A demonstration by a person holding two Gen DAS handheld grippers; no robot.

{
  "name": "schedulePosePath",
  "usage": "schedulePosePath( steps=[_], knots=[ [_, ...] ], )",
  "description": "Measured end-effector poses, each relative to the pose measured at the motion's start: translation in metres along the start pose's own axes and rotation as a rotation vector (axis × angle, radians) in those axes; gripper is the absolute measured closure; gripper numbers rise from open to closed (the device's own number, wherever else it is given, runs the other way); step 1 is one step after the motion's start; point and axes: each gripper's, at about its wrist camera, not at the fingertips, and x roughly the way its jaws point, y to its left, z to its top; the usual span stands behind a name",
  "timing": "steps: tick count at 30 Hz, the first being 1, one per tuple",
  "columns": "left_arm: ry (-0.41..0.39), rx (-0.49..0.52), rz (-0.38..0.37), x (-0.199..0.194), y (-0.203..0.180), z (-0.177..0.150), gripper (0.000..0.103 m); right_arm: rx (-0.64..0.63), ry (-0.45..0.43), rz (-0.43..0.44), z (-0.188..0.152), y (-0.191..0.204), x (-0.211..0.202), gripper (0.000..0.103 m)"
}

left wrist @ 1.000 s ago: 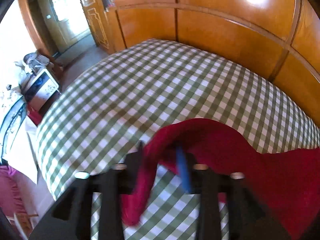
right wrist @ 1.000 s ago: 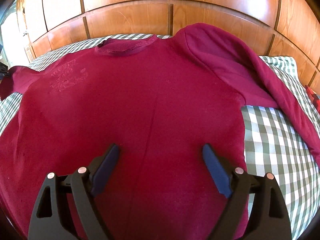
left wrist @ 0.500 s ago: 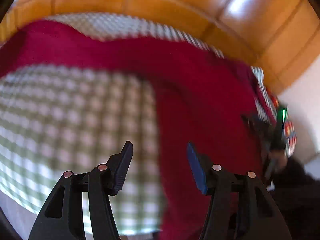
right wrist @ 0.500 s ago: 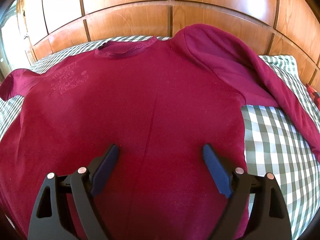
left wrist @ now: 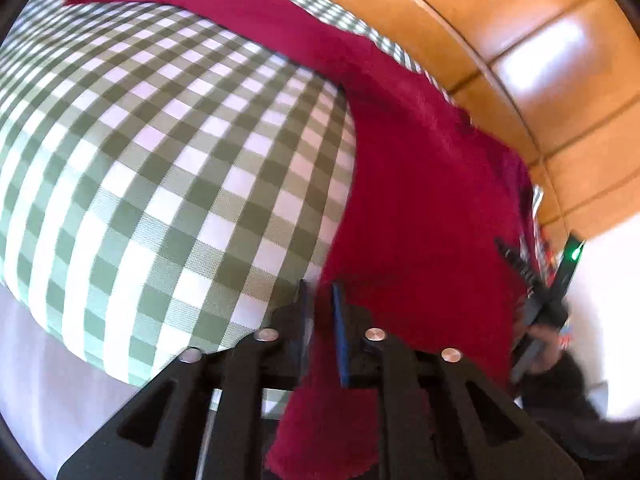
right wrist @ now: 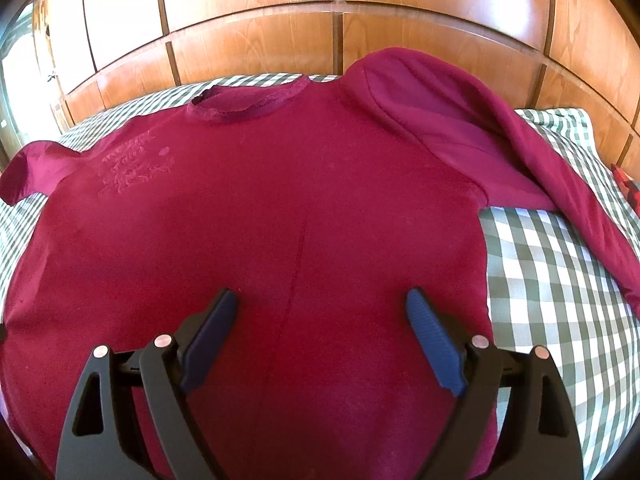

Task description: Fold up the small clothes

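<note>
A dark red long-sleeved sweatshirt (right wrist: 280,216) lies face up on a green-and-white checked bed cover (right wrist: 552,280), collar (right wrist: 248,100) toward the wooden wall. Its right sleeve (right wrist: 560,176) is bent and trails down the right side; its left sleeve (right wrist: 32,164) lies spread to the left. My right gripper (right wrist: 322,332) is open and empty, hovering over the lower middle of the body. In the left wrist view my left gripper (left wrist: 322,312) is shut on the sweatshirt's left lower side edge (left wrist: 420,208) at the bed's front edge.
Wooden wall panels (right wrist: 320,20) run behind the bed. The bed cover (left wrist: 160,160) drops off at the front edge to a white sheet (left wrist: 48,360). The right gripper's body and the hand holding it (left wrist: 548,312) show at the right of the left wrist view.
My left gripper let go of the left sleeve end, swung round to the sweatshirt's side edge and shut on it. The left sleeve now lies on the bed. My right gripper stayed open in place.
</note>
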Motion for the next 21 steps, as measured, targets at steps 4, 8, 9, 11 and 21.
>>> schedulePosePath(
  steps=[4,8,9,11,21],
  knots=[
    [-0.107,0.108,0.049,-0.025,-0.029,0.014,0.078,0.003,0.003,0.004,0.0,-0.001,0.0,0.016],
    [-0.139,0.242,0.013,-0.017,-0.076,0.019,0.078,0.026,0.011,0.02,0.001,-0.009,-0.01,0.016],
    [-0.137,0.276,0.008,-0.011,-0.088,0.022,0.078,0.034,0.01,0.021,-0.002,-0.013,-0.014,0.016],
    [-0.132,0.326,0.008,0.008,-0.109,0.019,0.078,0.053,0.016,0.021,-0.01,-0.026,-0.021,0.018],
    [-0.032,0.406,0.094,0.086,-0.15,0.015,0.073,0.115,-0.003,-0.084,-0.051,-0.1,-0.076,0.014]
  ],
)
